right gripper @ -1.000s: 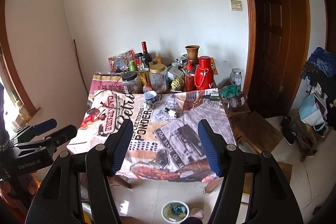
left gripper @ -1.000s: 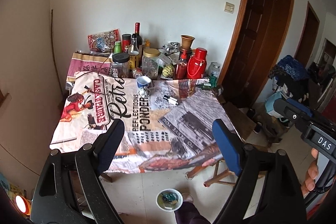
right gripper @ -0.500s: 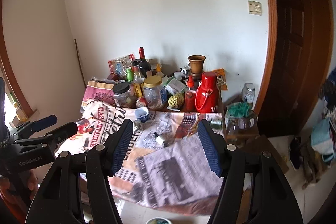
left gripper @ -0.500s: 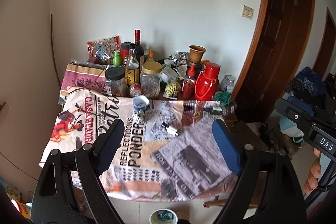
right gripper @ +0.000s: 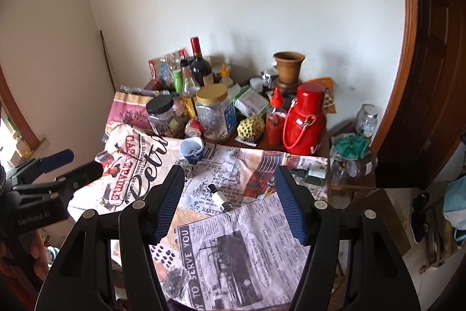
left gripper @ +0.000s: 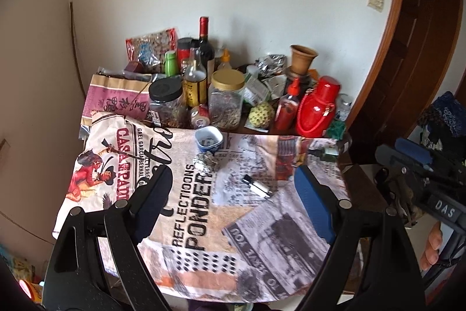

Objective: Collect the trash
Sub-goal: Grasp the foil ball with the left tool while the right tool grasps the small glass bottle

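On the printed tablecloth (left gripper: pixel 189 226) lie a crumpled foil wad (left gripper: pixel 206 162), a small white vial with a black cap (left gripper: pixel 257 186) and a blue-and-white cup (left gripper: pixel 208 138) with scraps inside. The right wrist view shows the same wad (right gripper: pixel 186 167), vial (right gripper: pixel 219 196) and cup (right gripper: pixel 192 148). My left gripper (left gripper: pixel 233 206) is open and empty above the cloth's near half. My right gripper (right gripper: pixel 230 203) is open and empty, the vial just beyond its fingertips.
The table's back is crowded with jars (left gripper: pixel 227 99), bottles (left gripper: pixel 205 48), a red flask (left gripper: pixel 319 107), a clay pot (left gripper: pixel 301 60) and a snack bag (left gripper: pixel 153 44). A small green bottle (right gripper: pixel 313 173) lies at the cloth's right edge. A side stool holds jars (right gripper: pixel 354 163). A brown door (right gripper: pixel 431 63) is at the right.
Both grippers have moved forward and closer over the table; the floor and the bowl on it have dropped out of view. Both stay open.
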### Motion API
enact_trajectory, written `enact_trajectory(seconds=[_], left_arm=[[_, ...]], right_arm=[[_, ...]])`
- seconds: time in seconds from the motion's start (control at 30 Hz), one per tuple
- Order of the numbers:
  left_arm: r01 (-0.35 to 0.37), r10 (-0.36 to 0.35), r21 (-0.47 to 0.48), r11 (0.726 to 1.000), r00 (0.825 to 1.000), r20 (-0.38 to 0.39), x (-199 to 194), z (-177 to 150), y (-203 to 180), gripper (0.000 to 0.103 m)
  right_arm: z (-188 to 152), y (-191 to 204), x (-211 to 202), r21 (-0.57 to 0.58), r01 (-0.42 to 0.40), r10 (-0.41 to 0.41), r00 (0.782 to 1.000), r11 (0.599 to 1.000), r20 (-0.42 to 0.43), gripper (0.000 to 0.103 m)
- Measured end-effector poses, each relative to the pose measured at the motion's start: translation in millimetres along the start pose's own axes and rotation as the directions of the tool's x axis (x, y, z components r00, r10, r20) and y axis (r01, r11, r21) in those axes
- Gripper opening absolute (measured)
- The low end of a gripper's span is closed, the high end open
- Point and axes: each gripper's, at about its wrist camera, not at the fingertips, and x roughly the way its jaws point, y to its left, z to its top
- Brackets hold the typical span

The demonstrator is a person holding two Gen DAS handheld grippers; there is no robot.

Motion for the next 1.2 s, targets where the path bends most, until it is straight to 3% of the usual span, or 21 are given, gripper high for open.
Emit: enact_trajectory(seconds=[0.17, 0.33, 0.63, 0.87, 0.97, 1.03, 1.13, 1.2], left_arm=[[0.024, -0.023, 0.018, 1.0, 0.998, -0.05, 43.6, 20.4, 36.7, 0.085], [0.05, -0.048, 0.014, 0.999, 0.989, -0.142, 98.4, 32.0, 70.2, 0.085], [0.106, -0.105, -0.017, 0.994, 0.927, -0.359, 211.5, 4.0, 97.3, 0.085], [0.156, -0.17, -0.067, 0.985, 0.88, -0.444, 268.4, -9.8, 101.8, 0.085], [0.174, -0.192, -0.082, 0.981, 0.863, -0.466, 286.6, -13.5, 100.0, 0.085], [0.181, -0.202, -0.09, 0.979, 0.856, -0.475, 295.4, -15.6, 98.7, 0.085], [0.181, -0.201, -0.088, 0.979, 0.85, -0.487, 308.2, -16.6, 94.9, 0.085], [0.182, -0.205, -0.095, 0.979, 0.844, -0.495, 315.3, -16.6, 92.1, 0.085]], right_arm=[[-2.4, 8.9, 52.9, 0.068, 0.031, -0.024, 0.994, 0.997, -0.104, 0.06], [-11.7, 12.9, 120.9, 0.136, 0.055, -0.019, 0.968, 0.989, -0.249, 0.06], [-42.1, 20.4, 213.1, 0.075, 0.111, -0.069, 0.904, 0.991, -0.422, 0.06], [-61.5, 12.1, 256.7, 0.064, 0.123, -0.076, 0.869, 0.99, -0.488, 0.06], [-64.9, 9.8, 264.9, 0.083, 0.082, -0.029, 0.861, 0.993, -0.508, 0.053], [-65.8, 12.4, 266.4, 0.056, 0.078, -0.039, 0.861, 0.995, -0.507, 0.049], [-68.5, 16.3, 270.4, 0.014, 0.072, -0.054, 0.853, 0.997, -0.52, 0.033], [-68.3, 20.0, 269.4, -0.017, 0.071, -0.07, 0.862, 0.997, -0.503, 0.029]])
